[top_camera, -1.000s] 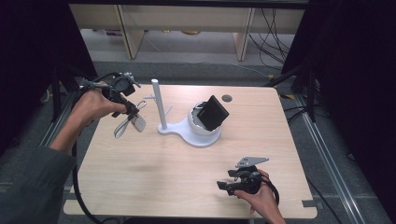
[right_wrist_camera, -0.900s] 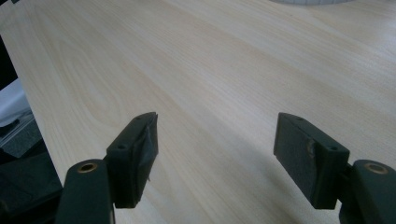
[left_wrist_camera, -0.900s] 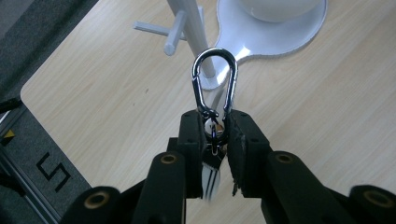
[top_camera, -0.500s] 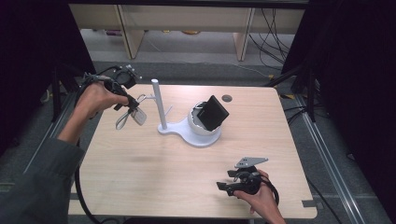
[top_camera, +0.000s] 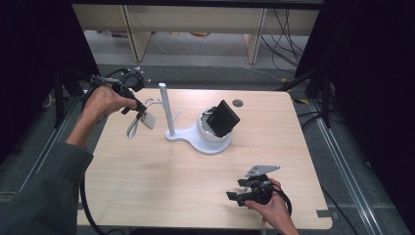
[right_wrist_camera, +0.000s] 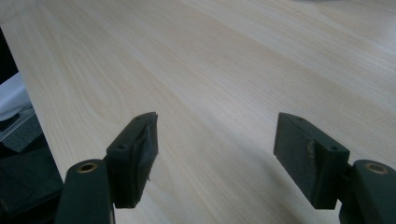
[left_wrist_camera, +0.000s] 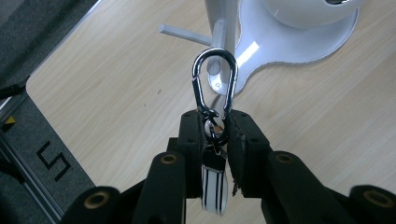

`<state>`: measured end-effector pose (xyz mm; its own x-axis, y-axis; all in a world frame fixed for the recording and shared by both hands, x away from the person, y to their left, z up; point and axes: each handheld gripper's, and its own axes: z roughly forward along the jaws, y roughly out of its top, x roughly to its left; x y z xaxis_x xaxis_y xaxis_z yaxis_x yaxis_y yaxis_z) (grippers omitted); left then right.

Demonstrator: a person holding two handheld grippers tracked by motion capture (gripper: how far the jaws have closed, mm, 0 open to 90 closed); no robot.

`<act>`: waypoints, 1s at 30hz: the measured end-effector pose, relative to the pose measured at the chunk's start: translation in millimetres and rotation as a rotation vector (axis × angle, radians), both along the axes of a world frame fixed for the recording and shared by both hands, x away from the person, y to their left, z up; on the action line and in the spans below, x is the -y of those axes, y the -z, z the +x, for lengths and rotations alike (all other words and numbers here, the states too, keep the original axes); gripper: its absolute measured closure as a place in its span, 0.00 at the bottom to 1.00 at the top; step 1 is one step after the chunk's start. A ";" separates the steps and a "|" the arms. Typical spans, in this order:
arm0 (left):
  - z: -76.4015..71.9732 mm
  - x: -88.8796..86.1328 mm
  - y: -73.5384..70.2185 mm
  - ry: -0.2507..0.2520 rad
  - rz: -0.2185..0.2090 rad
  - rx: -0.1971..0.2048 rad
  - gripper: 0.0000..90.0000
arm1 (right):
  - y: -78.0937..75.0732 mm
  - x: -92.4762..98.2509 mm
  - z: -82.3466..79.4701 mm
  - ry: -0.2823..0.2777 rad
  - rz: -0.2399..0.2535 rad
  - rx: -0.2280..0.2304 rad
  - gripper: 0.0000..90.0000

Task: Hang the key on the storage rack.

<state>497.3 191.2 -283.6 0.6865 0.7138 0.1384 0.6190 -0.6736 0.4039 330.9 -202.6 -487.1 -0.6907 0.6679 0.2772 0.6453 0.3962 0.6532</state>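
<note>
Left claw (left_wrist_camera: 217,135) grips a carabiner (left_wrist_camera: 215,81) with strap (left_wrist_camera: 214,186) beside the white stand (top_camera: 166,110); right claw (right_wrist_camera: 217,158) rests open over the tabletop (right_wrist_camera: 210,70).

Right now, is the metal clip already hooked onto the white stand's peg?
No, the carabiner sits in the left fingers, short of the peg.

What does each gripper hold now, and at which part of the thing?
The left gripper holds a carabiner keychain at the small ring joining the silver clip and the striped strap. The right gripper is open and holds nothing.
</note>
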 end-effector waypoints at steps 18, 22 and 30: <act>11.2 13.7 14.0 0.006 0.033 -0.016 0.84 | 0.8 -0.5 0.5 -0.018 -0.008 0.016 0.35; 12.8 17.9 18.2 0.003 0.046 -0.022 0.83 | 0.9 -1.9 -1.1 -0.005 -0.005 -0.010 0.35; 16.7 28.8 23.2 0.011 0.070 0.003 0.80 | 2.0 0.0 1.2 -0.025 -0.010 0.017 0.35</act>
